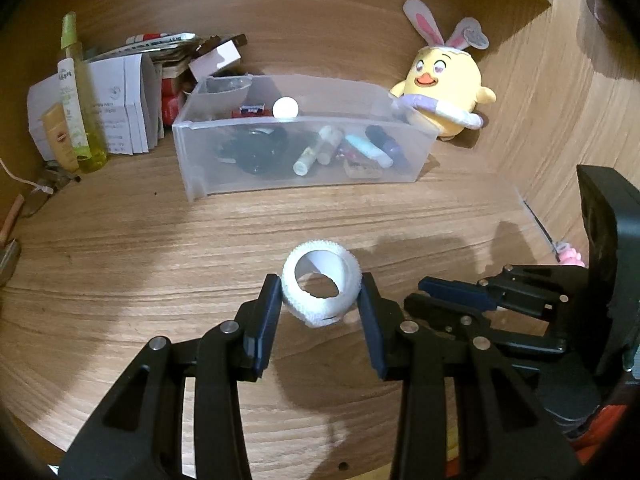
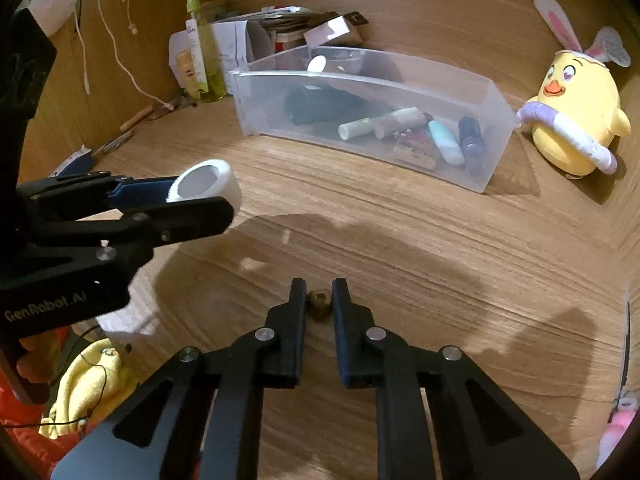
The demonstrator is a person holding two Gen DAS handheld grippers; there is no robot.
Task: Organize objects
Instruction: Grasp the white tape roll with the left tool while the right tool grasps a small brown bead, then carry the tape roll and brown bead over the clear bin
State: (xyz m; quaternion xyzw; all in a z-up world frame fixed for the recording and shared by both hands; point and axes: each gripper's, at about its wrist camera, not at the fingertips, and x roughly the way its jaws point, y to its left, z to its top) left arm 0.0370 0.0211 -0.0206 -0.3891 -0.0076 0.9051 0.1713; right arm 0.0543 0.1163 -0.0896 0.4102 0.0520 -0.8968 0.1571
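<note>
White tape roll point(image 1: 320, 288) is sitting clamped between the pads of the left gripper point(image 1: 320, 300), jaws partly closed against both its sides, roll held just above the wooden desk point(image 1: 120, 264) w/ its hollow core facing the camera. In the right wrist view the same roll point(image 2: 206, 182) is showing at the tip of that gripper, off to the left and clear of the desk surface.

Right gripper point(image 2: 320, 300) is pinching a small brownish lump point(image 2: 320, 305) between its fingertips, jaws nearly all the way together; can't tell what the lump is. It's sitting low, close to the desk.

Further back a clear plastic bin point(image 1: 304, 168) is standing on the desk, holding tubes, a dark item, a white ball & other small bits. Yellow chick plush point(image 1: 444, 84) w/ bunny ears is leaning just beside the bin's right end. Left of the bin a green spray bottle point(image 1: 78, 92) is standing upright in front of folded papers & boxes. Both grippers are well apart from the bin, on its near side.
</note>
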